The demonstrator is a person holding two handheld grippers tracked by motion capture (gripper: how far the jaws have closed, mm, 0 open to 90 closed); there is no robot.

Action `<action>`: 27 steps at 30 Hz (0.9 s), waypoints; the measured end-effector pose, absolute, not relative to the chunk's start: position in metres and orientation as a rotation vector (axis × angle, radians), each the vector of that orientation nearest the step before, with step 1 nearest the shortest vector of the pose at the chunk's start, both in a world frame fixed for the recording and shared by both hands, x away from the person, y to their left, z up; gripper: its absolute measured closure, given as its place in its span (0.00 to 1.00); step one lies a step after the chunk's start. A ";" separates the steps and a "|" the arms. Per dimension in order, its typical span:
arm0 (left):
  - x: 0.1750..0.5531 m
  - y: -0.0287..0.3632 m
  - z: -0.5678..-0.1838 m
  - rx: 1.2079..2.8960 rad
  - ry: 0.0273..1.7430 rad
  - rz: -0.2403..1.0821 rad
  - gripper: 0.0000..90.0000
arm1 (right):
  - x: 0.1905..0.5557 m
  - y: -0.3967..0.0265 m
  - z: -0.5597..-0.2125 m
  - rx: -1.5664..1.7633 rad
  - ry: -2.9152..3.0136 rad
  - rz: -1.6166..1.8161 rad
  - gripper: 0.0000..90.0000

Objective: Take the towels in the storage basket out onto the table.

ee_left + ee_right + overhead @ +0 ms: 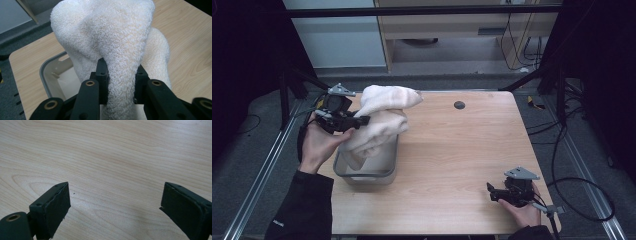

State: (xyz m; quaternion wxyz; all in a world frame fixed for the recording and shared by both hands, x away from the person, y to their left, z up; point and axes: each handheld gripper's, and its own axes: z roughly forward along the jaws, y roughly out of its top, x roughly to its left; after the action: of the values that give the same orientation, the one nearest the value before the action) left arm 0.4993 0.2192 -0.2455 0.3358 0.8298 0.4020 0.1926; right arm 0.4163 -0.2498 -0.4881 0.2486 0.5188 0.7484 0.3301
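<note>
The left gripper [362,120] clamps a fold of the white towel [384,117] above the clear plastic bin [364,175], apparently to lift it out, while the right gripper [492,192] rests wide open on the wooden table [462,160].

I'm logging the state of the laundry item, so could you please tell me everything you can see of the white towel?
The white towel looks like thick looped terry cloth, bunched into a soft bundle. The left gripper is shut on a fold of it; the jaws pinch it from both sides. Its upper part bulges above the jaws, while its lower end hangs into the clear plastic bin on the wooden table.
</note>
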 end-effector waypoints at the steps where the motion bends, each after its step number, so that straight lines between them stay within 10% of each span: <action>1: 0.499 0.218 -0.245 2.169 1.041 0.499 0.81 | 0.416 -0.250 -0.488 1.406 2.041 0.898 0.10; 27: 0.482 0.183 -0.227 2.243 0.894 0.439 0.81 | 0.415 -0.251 -0.487 1.404 2.037 0.900 0.10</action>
State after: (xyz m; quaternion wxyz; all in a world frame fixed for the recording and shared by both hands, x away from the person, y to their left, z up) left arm 0.4818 0.1831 -0.2272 0.3370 0.8604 0.3431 0.1685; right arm 0.4153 -0.2512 -0.4875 0.2518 0.5161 0.7489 0.3309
